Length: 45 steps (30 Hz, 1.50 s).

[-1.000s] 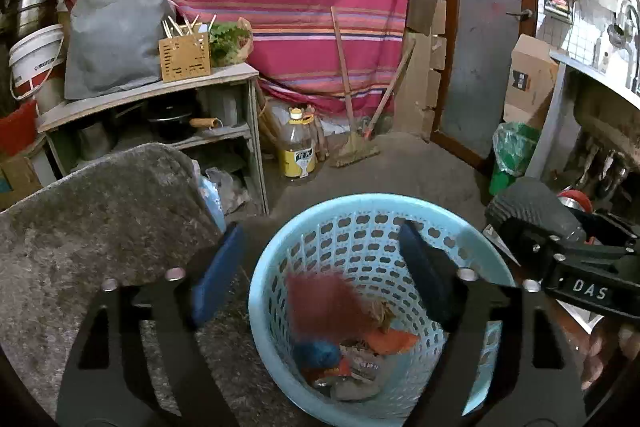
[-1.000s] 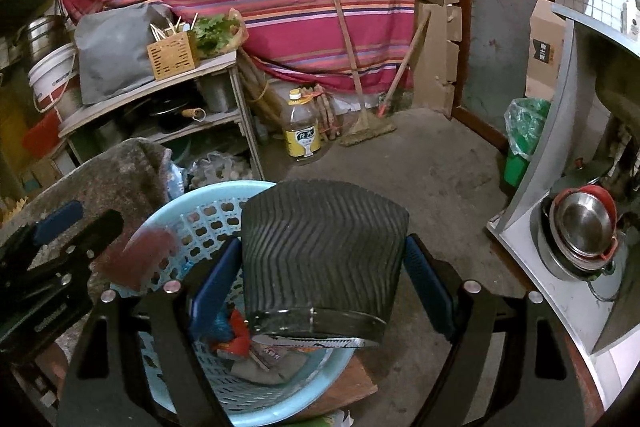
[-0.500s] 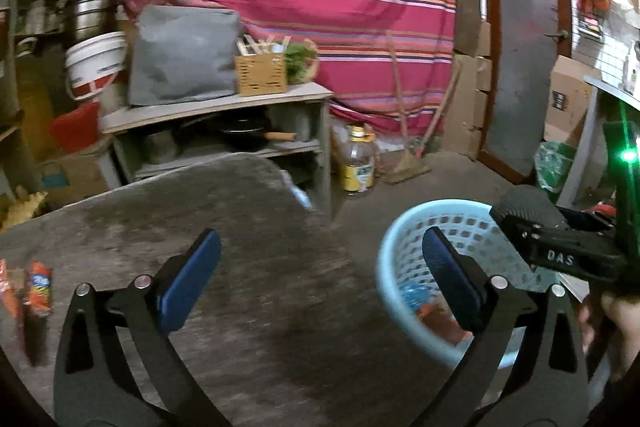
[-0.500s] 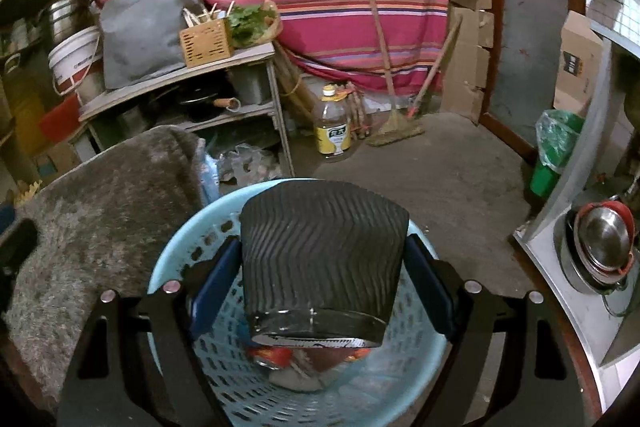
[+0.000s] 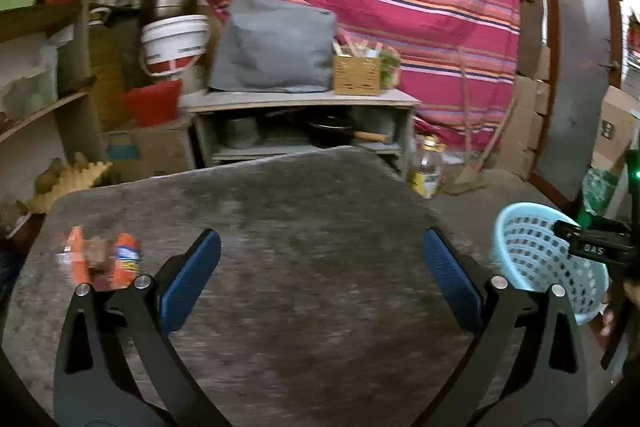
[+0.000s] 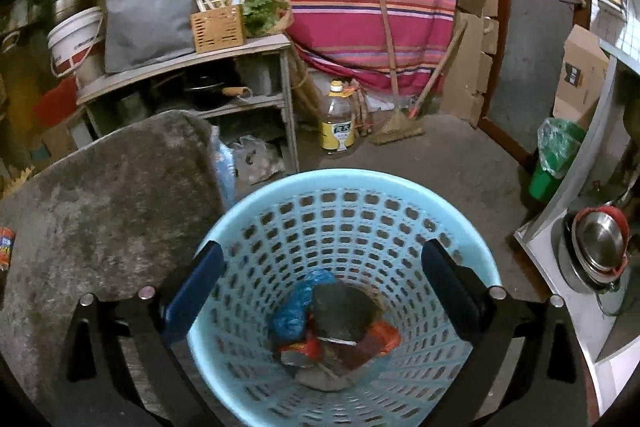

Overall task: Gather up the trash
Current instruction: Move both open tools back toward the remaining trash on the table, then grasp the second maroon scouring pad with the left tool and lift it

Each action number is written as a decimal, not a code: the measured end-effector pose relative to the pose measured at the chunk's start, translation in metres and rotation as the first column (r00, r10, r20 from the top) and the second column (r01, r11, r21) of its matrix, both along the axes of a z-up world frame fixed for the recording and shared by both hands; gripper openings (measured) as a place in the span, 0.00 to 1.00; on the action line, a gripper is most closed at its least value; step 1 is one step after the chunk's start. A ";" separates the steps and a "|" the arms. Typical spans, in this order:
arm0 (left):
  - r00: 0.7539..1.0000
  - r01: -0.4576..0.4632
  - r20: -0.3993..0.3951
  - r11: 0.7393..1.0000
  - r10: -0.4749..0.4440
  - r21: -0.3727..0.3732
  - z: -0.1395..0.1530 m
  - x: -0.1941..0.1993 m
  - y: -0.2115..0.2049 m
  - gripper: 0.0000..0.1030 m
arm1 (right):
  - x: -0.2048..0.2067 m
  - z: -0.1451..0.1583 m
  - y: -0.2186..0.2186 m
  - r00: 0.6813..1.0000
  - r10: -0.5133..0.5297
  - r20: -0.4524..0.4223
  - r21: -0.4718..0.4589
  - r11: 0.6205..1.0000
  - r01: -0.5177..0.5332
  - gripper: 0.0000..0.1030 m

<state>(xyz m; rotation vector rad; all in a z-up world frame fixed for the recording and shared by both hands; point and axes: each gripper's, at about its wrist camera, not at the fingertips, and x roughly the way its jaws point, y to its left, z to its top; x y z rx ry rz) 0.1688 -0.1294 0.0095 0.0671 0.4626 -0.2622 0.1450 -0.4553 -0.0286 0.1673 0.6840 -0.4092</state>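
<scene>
both grippers empty, jaws wide.
right gripper jaws just opened above blue basket; dark ribbed cup lies inside. left gripper over grey mat, orange wrappers near its left finger.

white letters "das" stand on the black body of the right gripper, seen at the right edge of the left wrist view. the clear plastic bottle with a yellow label on the floor bears dark characters, too small to read. the white plastic bucket with a red band carries a line of dark print, perhaps a brand, blurred. the brown cardboard box shows a black mark, unreadable.
</scene>
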 end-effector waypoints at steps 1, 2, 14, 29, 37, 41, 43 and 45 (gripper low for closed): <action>1.000 -0.011 0.002 1.000 0.011 -0.003 0.001 0.001 0.007 0.95 | 0.002 0.001 0.008 1.000 0.009 0.004 -0.003 1.000 -0.009 0.94; 1.000 -0.027 0.001 1.000 0.027 -0.009 0.001 0.002 0.017 0.95 | 0.003 0.002 0.014 1.000 0.017 0.007 -0.005 1.000 -0.017 0.95; 0.984 -0.170 -0.048 0.985 0.171 0.017 -0.017 0.009 0.100 0.95 | 0.035 0.011 0.121 0.978 0.205 0.030 -0.033 0.978 -0.204 0.96; 0.934 -0.319 -0.158 0.947 0.320 0.034 -0.059 0.025 0.178 0.95 | 0.063 -0.004 0.186 0.953 0.301 -0.028 -0.047 0.952 -0.302 0.96; 0.923 -0.300 -0.226 0.951 0.311 0.081 -0.080 0.041 0.184 0.94 | 0.072 -0.004 0.197 0.972 0.235 -0.025 -0.040 0.971 -0.235 0.96; 0.926 -0.273 -0.246 0.958 0.287 0.087 -0.084 0.047 0.185 0.82 | 0.073 -0.004 0.213 0.965 0.260 -0.022 -0.078 0.962 -0.261 0.96; 0.927 -0.261 -0.256 0.962 0.274 0.085 -0.087 0.050 0.187 0.73 | 0.077 -0.008 0.219 0.955 0.292 -0.046 -0.061 0.954 -0.295 0.96; 0.924 -0.241 -0.289 0.968 0.251 0.073 -0.091 0.054 0.189 0.52 | 0.079 -0.012 0.223 0.949 0.314 -0.040 -0.024 0.949 -0.315 0.96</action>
